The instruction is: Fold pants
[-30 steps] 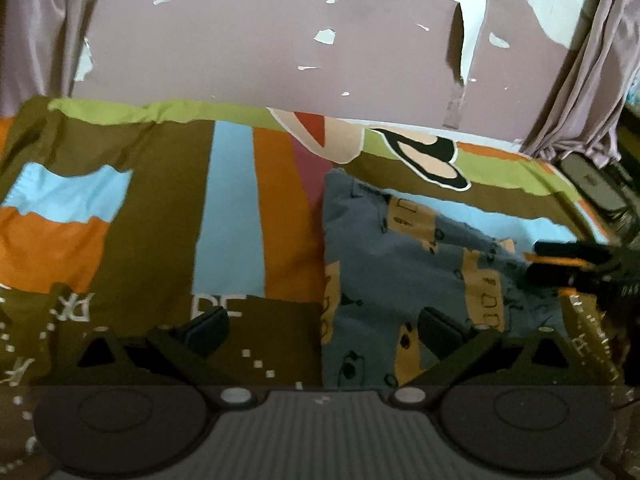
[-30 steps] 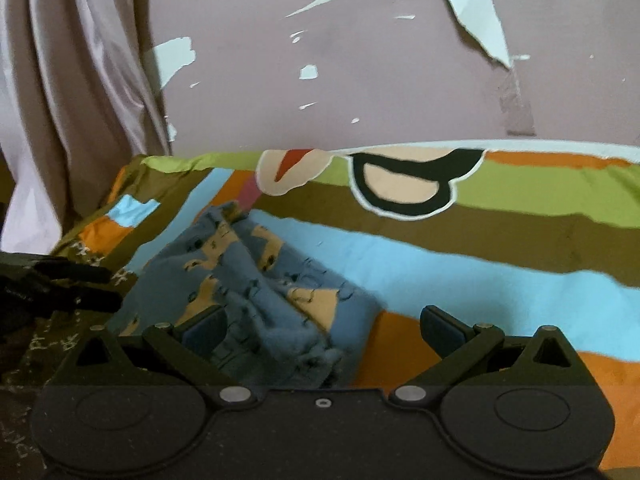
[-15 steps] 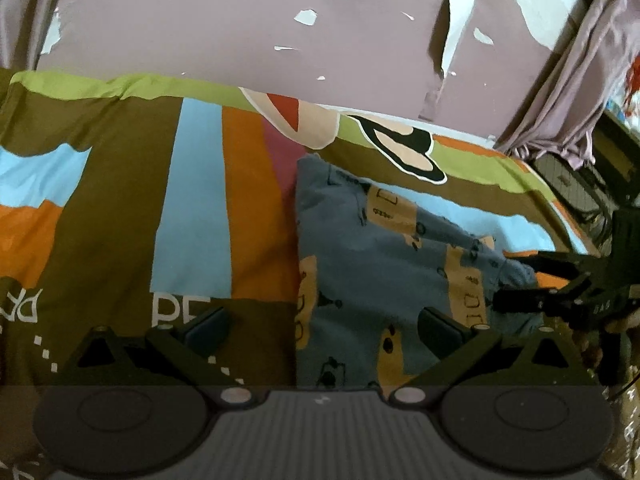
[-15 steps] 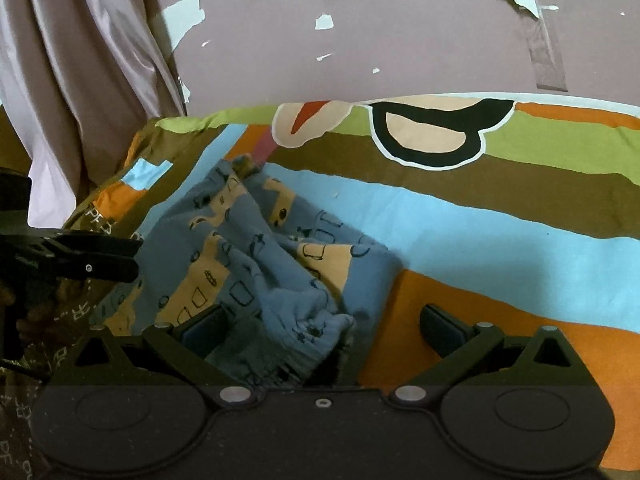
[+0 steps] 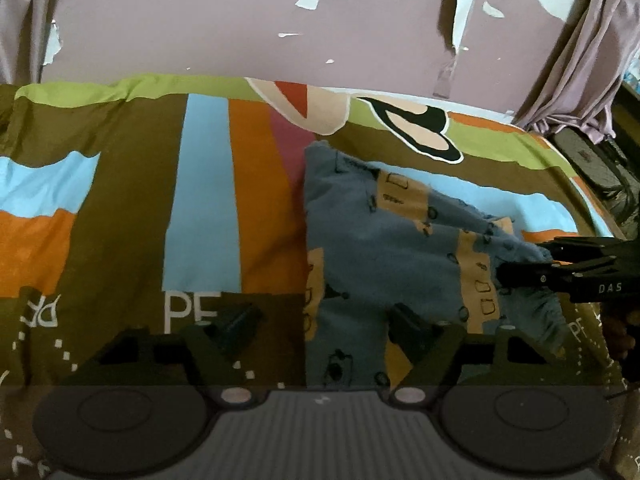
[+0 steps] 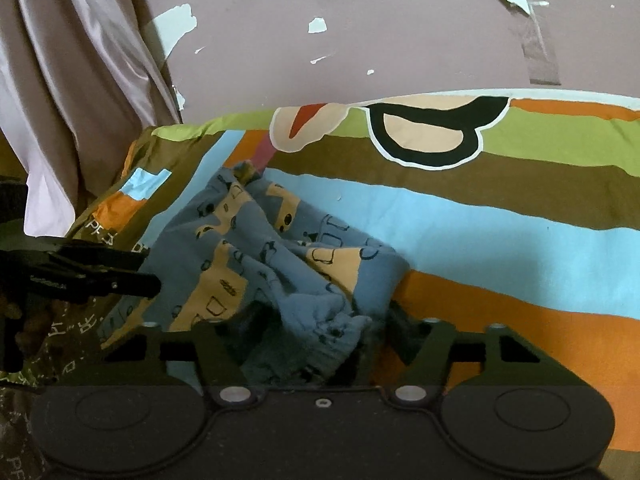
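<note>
The blue pants (image 5: pixel 384 248) with tan patches and small car prints lie rumpled on the striped bedsheet (image 5: pixel 204 208). In the right wrist view the pants (image 6: pixel 256 252) bunch up, with a gathered cuff between my fingers. My left gripper (image 5: pixel 324 322) is open, its right finger over the pants' near edge, its left finger over bare sheet. My right gripper (image 6: pixel 324 316) is open around the bunched cuff. The right gripper also shows at the right edge of the left wrist view (image 5: pixel 528 264), at the pants' right end. The left gripper shows at the left of the right wrist view (image 6: pixel 136 268).
A mauve wall (image 5: pixel 280 20) with peeling paint stands behind the bed. Pale curtains hang at the right (image 5: pixel 580 60) in the left wrist view and at the left (image 6: pixel 72 92) in the right wrist view. Dark items (image 5: pixel 592 160) sit beyond the bed's right edge.
Both grippers have come closer to the pants and lower. The right gripper now has the bunched cuff between its open fingers. The pants look more gathered at the right end.
</note>
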`<state>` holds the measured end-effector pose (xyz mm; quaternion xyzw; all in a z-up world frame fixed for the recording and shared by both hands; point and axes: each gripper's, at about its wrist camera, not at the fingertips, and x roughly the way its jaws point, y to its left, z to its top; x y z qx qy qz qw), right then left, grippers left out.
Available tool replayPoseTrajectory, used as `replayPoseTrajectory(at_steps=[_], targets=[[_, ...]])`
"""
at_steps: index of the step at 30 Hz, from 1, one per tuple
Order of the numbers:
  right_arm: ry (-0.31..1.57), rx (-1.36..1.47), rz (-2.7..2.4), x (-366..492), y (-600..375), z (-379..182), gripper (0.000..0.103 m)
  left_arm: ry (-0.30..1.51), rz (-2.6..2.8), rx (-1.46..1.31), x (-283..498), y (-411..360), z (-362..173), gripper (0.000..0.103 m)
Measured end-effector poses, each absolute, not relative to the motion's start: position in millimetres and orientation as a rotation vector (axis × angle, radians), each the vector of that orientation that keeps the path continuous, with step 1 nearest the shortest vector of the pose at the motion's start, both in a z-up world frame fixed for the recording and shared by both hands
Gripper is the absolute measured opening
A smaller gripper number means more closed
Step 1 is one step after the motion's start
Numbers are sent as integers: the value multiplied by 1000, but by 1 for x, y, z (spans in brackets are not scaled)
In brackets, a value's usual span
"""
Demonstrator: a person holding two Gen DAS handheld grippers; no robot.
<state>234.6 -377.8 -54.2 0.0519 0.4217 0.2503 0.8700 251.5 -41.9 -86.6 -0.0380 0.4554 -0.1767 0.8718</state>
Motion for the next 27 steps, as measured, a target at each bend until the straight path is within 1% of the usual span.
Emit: replayPoseTrajectory(at_steps=[1, 3, 5, 7, 9, 10, 12, 18, 27], targets=[[877, 104, 518, 233, -376, -53, 49, 960, -370, -86, 252, -42, -86, 69], [866, 90, 498, 230, -373, -50, 41, 983, -381, -102, 253, -43, -85, 54], [858, 93, 480, 228, -372, -47, 37, 1007, -385, -111, 253, -46, -83, 45], [849, 91, 466, 225, -371, -45, 33, 1013, -371, -93, 253, -51, -82, 42], [832, 70, 454, 221, -368, -43, 29, 1013, -361, -75, 252, -54, -79, 35], [822, 56, 449, 218, -366, -41, 29, 1011, -354, -65, 251, -56, -78, 33], [801, 19, 437, 213, -360, -38, 26, 1006, -344, -47, 249, -58, -76, 25], [729, -94, 436, 198, -345, -27, 23, 989, -330, -31, 243, -61, -70, 17], [624, -204, 449, 178, -332, -5, 22, 934, -348, -82, 228, -55, -50, 14]])
